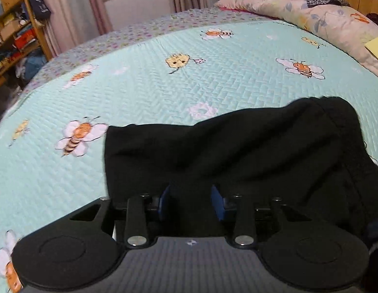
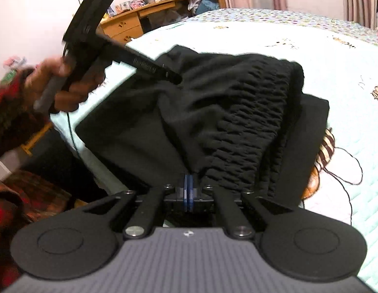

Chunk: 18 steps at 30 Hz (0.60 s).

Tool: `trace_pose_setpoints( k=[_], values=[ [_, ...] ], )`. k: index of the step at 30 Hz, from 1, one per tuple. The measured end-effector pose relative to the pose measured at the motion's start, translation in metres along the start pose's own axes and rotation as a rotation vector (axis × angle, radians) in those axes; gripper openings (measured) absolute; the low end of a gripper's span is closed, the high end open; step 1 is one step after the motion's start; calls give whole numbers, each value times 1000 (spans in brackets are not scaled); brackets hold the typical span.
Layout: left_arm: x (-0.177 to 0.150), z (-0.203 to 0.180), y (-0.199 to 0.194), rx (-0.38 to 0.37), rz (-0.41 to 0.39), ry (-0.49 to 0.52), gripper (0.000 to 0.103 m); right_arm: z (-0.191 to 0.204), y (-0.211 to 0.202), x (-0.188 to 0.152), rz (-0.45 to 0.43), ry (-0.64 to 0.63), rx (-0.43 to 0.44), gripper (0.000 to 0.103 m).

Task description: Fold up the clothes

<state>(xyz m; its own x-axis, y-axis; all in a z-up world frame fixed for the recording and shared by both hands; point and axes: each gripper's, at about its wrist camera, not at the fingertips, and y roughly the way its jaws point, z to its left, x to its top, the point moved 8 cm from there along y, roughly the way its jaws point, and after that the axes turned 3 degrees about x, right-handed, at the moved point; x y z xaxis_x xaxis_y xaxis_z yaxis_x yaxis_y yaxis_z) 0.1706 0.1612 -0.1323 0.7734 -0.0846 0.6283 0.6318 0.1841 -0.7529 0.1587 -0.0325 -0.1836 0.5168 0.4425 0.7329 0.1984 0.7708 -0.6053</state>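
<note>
**Black garment gathered at the near edge of the bee quilt, both grippers at its hem**

Mint-green quilt [image 1: 164, 92] with printed bees covers the bed and serves as the folding surface; every place below is given relative to it.

Nearest, at the quilt's near edge, the right gripper [image 2: 189, 190] has its blue pads pressed together on a pinch of the black garment [image 2: 213, 112], right beside the puckered elastic band that runs away from the fingers. The cloth fans out from that pinch, so I judge it firmly held. The left gripper [image 1: 192, 201] stands with its jaws partly apart and dark cloth lying between the blue pads; whether the pads press on it cannot be told, since black fabric hides the contact.

Farther in, the garment lies bunched on the quilt directly ahead of both grippers, its long side running across from one gripper to the other. The coming move likely depends on this: both hands sit on the same near edge, so the fabric can be lifted and carried away toward the middle of the quilt.

Only the right wrist view shows the person's left hand [image 2: 74, 85] on its tool, a red patterned sleeve, and a flat folded layer under the band. Only the left wrist view shows the pillows [image 1: 311, 17] and wooden shelves [image 1: 15, 24] beyond the quilt's far side.
</note>
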Motion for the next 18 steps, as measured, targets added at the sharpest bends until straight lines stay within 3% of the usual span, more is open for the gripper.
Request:
trace_pose_setpoints(
  k=[1,3,5,9,11,14,16,17,18],
  values=[
    [-4,2,-7,16,9,-1,47,2,-4,9,-25,2,3,11],
    [-15,5,-19,56,42,3,50,4,-9,34,-88,4,-15,27],
    [-27,6,-28,70,71,4,52,7,-10,63,-153,4,-31,33],
    [-45,9,-38,58,103,-26,55,18,6,113,-239,39,47,34],
    [-53,12,-40,50,117,-44,57,17,32,128,-225,83,122,34],
    [-57,16,-35,41,131,-69,59,-11,81,131,-139,220,128,33],
    [-58,16,-33,33,131,-76,60,-41,107,118,-76,288,22,14],
    [-58,15,-32,33,132,-75,60,-58,118,111,-59,326,-21,0],
    [-58,15,-32,32,132,-75,61,-67,119,105,-78,372,-6,0]
  ],
)
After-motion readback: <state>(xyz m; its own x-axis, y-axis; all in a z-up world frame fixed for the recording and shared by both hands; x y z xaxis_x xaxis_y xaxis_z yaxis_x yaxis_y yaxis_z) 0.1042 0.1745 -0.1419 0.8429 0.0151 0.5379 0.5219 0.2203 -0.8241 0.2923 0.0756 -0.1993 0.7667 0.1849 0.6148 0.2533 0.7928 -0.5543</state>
